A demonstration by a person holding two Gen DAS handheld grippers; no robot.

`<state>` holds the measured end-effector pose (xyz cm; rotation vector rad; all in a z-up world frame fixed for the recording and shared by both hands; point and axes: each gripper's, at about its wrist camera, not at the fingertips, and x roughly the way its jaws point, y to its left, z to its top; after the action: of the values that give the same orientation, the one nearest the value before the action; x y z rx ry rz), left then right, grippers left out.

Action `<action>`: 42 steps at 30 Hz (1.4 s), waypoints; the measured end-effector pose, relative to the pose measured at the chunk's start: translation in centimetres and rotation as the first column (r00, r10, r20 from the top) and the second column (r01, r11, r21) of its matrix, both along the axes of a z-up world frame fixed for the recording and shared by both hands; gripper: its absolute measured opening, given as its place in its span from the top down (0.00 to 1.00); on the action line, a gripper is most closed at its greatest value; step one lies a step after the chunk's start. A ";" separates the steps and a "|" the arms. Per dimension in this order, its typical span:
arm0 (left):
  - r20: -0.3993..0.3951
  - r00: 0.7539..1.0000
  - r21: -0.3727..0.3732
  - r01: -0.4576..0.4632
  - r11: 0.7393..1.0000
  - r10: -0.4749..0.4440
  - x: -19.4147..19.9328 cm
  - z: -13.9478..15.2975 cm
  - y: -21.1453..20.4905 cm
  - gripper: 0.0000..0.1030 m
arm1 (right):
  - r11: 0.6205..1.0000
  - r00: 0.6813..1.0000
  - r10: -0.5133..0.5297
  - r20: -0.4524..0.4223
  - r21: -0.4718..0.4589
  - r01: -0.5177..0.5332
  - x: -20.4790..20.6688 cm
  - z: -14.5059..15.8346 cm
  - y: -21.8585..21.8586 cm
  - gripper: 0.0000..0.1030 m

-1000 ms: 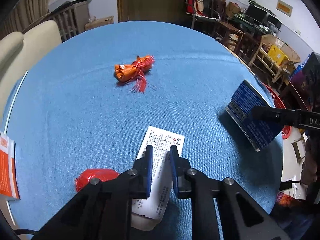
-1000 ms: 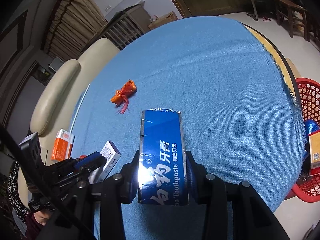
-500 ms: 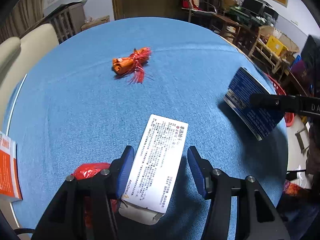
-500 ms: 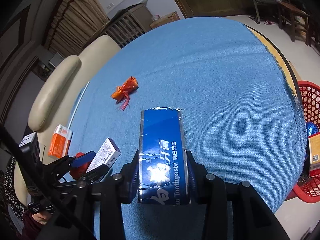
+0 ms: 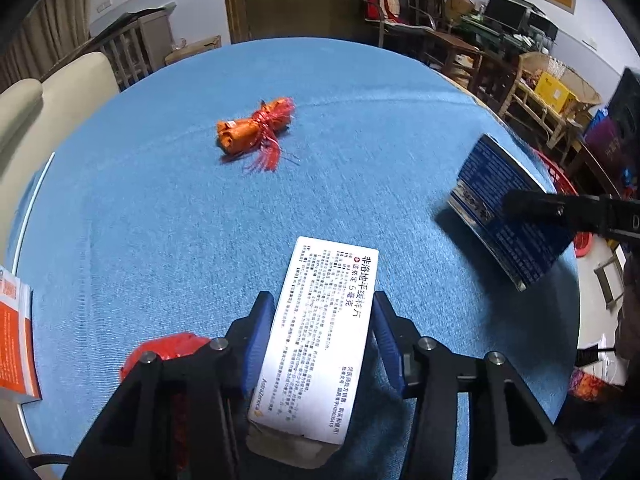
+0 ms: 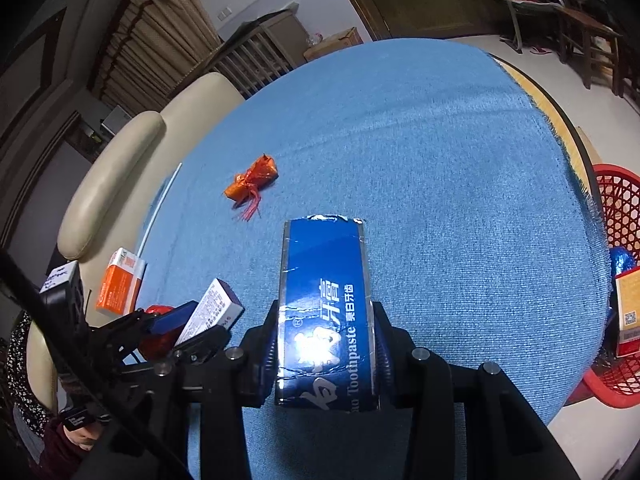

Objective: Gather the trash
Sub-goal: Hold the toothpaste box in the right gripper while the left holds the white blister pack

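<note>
My left gripper is shut on a white medicine box and holds it just above the blue tablecloth; the box also shows in the right wrist view. My right gripper is shut on a blue toothpaste box, held above the table's right side; it also shows in the left wrist view. An orange wrapper bundle with red ribbon lies mid-table. A crumpled red wrapper lies beside the left fingers.
An orange and white box lies at the table's left edge. A red plastic basket holding trash stands on the floor right of the table. A cream sofa is behind the table; chairs and clutter stand far right.
My left gripper opened, went around the white medicine box and closed on it. The right gripper stayed shut on the toothpaste box and hardly moved.
</note>
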<state>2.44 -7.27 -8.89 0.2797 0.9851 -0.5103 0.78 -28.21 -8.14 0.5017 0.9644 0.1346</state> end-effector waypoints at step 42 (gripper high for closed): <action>0.203 0.974 0.044 -0.111 0.993 0.100 -3.2 7.3 -6.2 0.51 | 0.996 0.990 -0.064 0.127 -0.059 0.072 -4.8 2.0 -4.2 0.58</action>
<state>-0.74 -13.47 -1.61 0.3206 0.8135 -0.3508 -3.99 -32.46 -6.13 0.4616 0.8257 0.0724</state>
